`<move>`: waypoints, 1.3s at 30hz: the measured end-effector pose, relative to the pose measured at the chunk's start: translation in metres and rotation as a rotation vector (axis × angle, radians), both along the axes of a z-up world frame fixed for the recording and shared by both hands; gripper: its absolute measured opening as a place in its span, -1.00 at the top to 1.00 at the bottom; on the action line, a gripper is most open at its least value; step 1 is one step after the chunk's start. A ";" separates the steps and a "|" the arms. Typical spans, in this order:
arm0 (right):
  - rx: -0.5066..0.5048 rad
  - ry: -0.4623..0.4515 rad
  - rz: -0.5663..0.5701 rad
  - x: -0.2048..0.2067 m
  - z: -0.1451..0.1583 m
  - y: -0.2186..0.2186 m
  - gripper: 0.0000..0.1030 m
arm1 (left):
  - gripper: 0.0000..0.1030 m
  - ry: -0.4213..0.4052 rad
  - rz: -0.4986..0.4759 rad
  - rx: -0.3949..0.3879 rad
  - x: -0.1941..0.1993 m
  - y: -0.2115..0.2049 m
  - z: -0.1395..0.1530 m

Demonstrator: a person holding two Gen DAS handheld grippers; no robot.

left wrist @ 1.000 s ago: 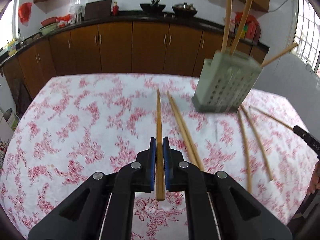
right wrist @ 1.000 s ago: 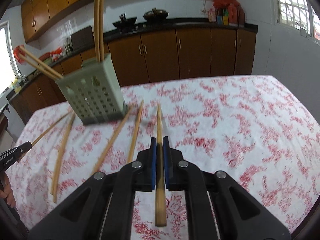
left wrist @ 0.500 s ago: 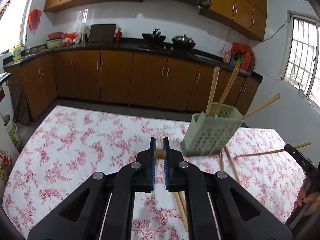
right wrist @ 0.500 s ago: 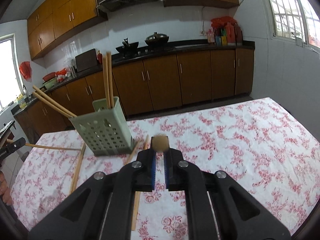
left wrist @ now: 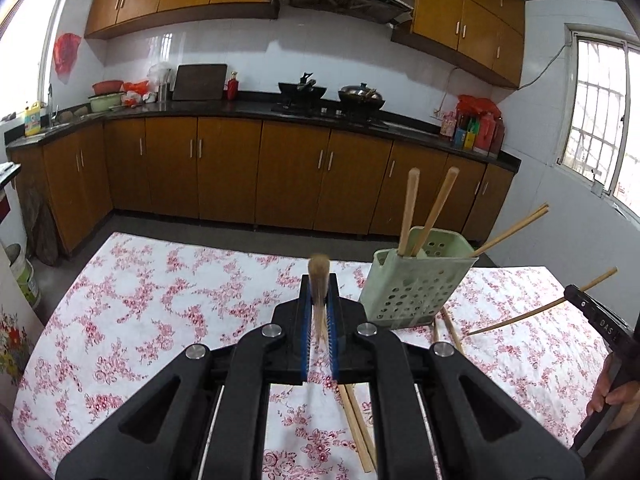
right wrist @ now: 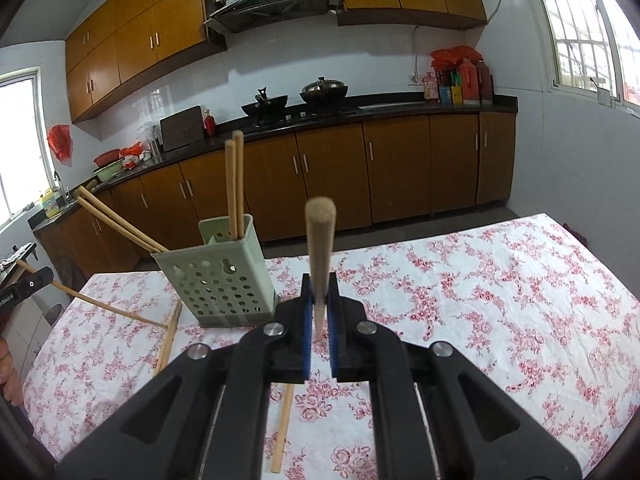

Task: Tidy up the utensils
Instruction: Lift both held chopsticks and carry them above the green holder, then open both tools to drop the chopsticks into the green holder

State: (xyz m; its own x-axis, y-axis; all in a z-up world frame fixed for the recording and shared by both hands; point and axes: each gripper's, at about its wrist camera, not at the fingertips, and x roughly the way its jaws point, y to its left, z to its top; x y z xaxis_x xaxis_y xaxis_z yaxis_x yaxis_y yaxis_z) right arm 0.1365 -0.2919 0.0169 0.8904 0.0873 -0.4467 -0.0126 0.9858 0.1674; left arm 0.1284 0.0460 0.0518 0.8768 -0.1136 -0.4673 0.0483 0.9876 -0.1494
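A kitchen with brown cabinets lies behind a counter under a red-flowered cloth. Nearest the lens, the left tongs are clamped on one chopstick, its butt end tipped up toward the camera. The right tongs likewise pinch a second chopstick, raised clear of the cloth. Beyond them stands the green perforated holder, upright on the counter, with four chopsticks already in it; loose chopsticks lie on the cloth beside and in front of it.

The step in hand looks like carrying each stick to the holder. To do it well, I would bring one stick at a time over the open top, tip it nearly vertical, lower its point inside the rim, then let go, so the light holder isn't knocked.

A second ago both sticks lay flat along the cloth, and the holder loomed higher in view; now both are lifted and tilted up.
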 end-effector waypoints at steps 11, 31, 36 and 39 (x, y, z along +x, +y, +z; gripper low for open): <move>0.072 -0.069 0.123 -0.013 0.061 0.014 0.85 | 0.86 -0.108 -0.067 -0.014 -0.021 -0.018 0.047; 0.043 -0.084 0.200 0.050 0.117 0.038 0.85 | 0.86 -0.393 0.017 -0.090 0.034 -0.080 0.122; 0.037 -0.035 0.204 0.073 0.104 0.044 0.85 | 0.86 -0.396 0.069 -0.062 0.053 -0.083 0.108; 0.033 -0.008 0.204 0.084 0.096 0.048 0.85 | 0.86 -0.366 0.082 -0.063 0.065 -0.083 0.095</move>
State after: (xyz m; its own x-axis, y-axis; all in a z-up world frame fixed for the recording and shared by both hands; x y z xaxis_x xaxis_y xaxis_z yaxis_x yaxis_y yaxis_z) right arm 0.2210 -0.2439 0.1128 0.8563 0.2801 -0.4339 -0.2125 0.9568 0.1982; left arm 0.1931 -0.0367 0.1465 0.9917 -0.0551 -0.1160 0.0313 0.9798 -0.1973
